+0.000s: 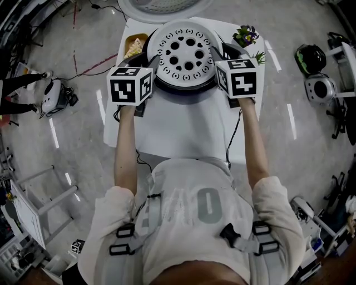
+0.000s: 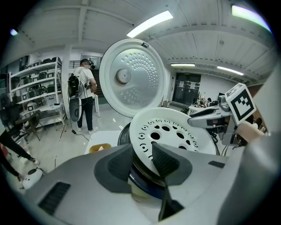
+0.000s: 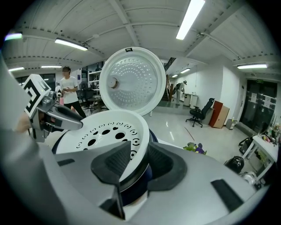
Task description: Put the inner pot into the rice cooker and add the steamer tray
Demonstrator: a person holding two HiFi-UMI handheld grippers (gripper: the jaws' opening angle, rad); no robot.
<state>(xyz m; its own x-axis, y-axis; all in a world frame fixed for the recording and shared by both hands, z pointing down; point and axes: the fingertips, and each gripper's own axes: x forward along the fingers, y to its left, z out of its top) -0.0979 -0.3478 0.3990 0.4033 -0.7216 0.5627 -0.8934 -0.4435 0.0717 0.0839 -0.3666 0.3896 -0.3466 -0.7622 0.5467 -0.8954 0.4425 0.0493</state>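
- The left tongs (image 1: 151,57) are partly closed, with their pads clamped on the left rim of the steamer tray (image 1: 183,78).
- The tray rests on the rice cooker (image 1: 183,92), mid-tabletop (image 1: 183,131), with the lid (image 1: 164,6) raised.
- The right tongs (image 1: 219,54) are also partly closed, clamping the tray's right rim.

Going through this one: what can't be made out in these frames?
Inner pot: every view, the steamer tray covers the rice cooker opening; inside unseen.
Tray's seating on the cooker: gripper views, the left gripper and right gripper block the rim near them.
Yellow dish, its contents: head view, too small.
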